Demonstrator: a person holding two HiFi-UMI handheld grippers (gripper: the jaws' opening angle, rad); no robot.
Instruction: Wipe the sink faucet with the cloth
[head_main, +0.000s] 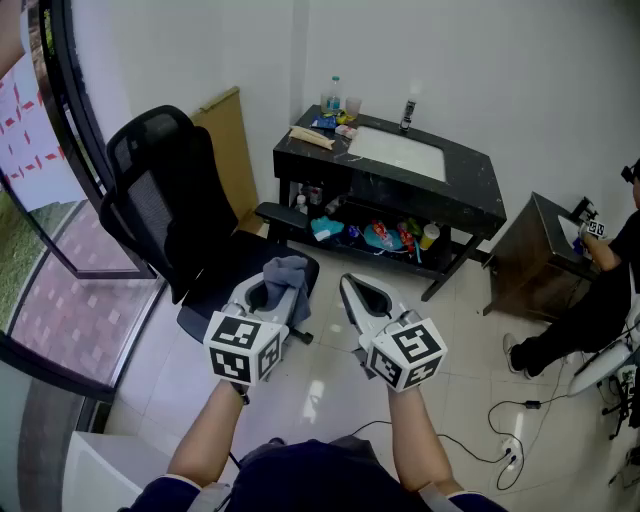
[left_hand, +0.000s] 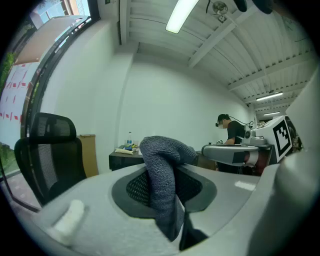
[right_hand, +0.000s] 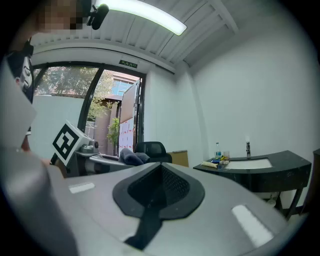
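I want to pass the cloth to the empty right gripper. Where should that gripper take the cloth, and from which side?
Probably the loose bunch of the cloth that stands up past the fingers of the left gripper. The right gripper, opened first, could come in level from its own side, because that fold is thick, free and turned towards it.

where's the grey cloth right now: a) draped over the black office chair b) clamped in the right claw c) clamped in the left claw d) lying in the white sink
c: the grey terry cloth is pinched between the jaws of the left claw, while the right claw is shut on nothing.
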